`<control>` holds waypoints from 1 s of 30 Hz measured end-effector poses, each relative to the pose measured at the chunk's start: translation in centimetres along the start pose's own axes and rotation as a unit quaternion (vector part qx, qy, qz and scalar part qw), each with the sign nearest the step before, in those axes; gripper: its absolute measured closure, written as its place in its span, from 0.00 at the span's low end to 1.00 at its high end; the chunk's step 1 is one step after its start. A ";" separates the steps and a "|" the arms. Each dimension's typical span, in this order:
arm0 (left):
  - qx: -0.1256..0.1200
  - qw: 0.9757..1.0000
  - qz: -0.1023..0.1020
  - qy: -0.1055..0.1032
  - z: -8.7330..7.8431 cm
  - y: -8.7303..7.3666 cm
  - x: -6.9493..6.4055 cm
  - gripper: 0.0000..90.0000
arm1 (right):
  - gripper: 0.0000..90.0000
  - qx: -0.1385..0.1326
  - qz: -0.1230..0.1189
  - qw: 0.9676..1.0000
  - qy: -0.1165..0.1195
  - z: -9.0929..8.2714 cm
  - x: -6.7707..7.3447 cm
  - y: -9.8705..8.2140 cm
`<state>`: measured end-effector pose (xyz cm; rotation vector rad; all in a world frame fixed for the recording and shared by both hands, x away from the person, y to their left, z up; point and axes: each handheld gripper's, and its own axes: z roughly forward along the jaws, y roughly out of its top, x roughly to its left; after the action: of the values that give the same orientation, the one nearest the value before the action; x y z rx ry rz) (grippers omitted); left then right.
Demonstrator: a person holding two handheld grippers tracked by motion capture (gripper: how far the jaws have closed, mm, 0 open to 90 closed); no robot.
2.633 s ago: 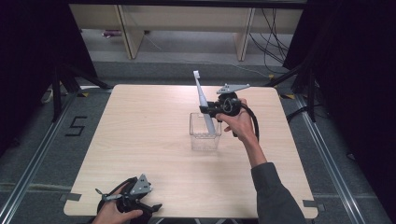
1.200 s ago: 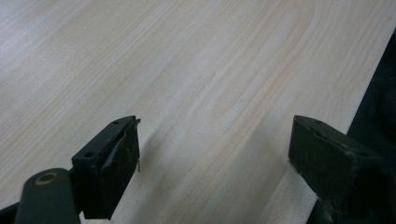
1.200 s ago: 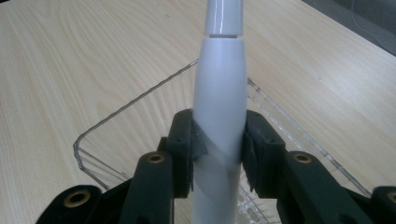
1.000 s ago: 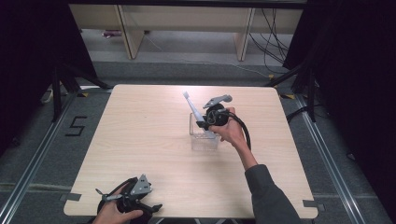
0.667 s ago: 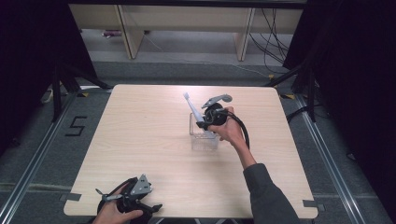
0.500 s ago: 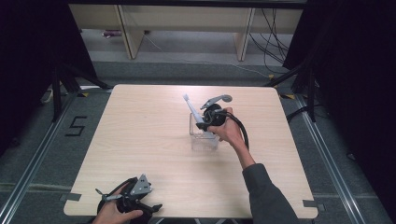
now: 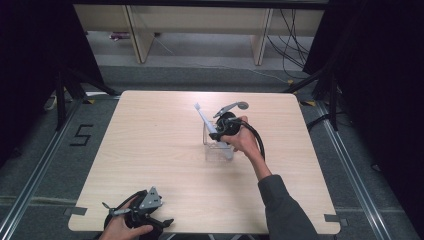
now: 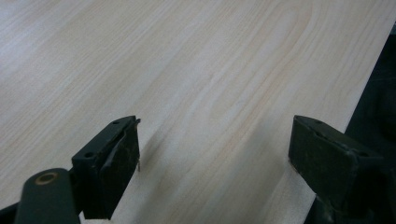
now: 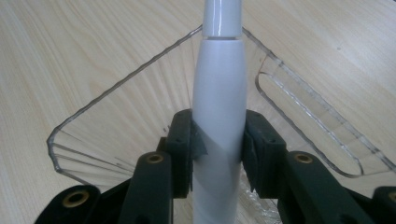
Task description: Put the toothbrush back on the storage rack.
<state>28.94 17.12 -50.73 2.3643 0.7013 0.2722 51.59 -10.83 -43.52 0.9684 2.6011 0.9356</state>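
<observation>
Right gripper view: we are clamping the right gripper (image 9: 217, 154) on the white toothbrush handle (image 9: 218, 107), its lower end dipping into the clear holder (image 9: 140, 112). High view: we are keeping the holder (image 7: 218, 150) near the table (image 7: 150, 150) centre, while the left gripper (image 8: 215, 154) is resting open, holding nothing, at the near left edge.

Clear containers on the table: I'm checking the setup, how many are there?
1: the clear container stands near the table's middle, under the right tongs, which clamp a white electric toothbrush over it.
</observation>
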 end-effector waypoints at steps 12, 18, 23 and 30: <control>0.002 1.000 0.002 -0.002 0.0 0.0 0.0 0.18 | 0.69 -0.013 0.021 1.000 0.012 -1.4 0.0 0.1; -0.001 1.000 0.000 0.001 0.1 0.0 -0.1 0.18 | 0.65 -0.047 0.002 0.999 0.019 -2.7 0.0 0.1; -0.001 1.000 -0.001 0.003 0.0 0.0 0.0 0.18 | 0.63 -0.052 -0.003 0.998 0.019 -3.5 0.0 0.1; -0.002 1.000 -0.002 0.004 0.0 0.0 0.0 0.18 | 0.59 -0.069 0.001 0.998 0.015 -3.9 -0.1 -0.1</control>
<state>28.91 17.11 -50.79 2.3594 0.7071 0.2805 50.07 -12.87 -40.54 0.9284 2.5213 1.1218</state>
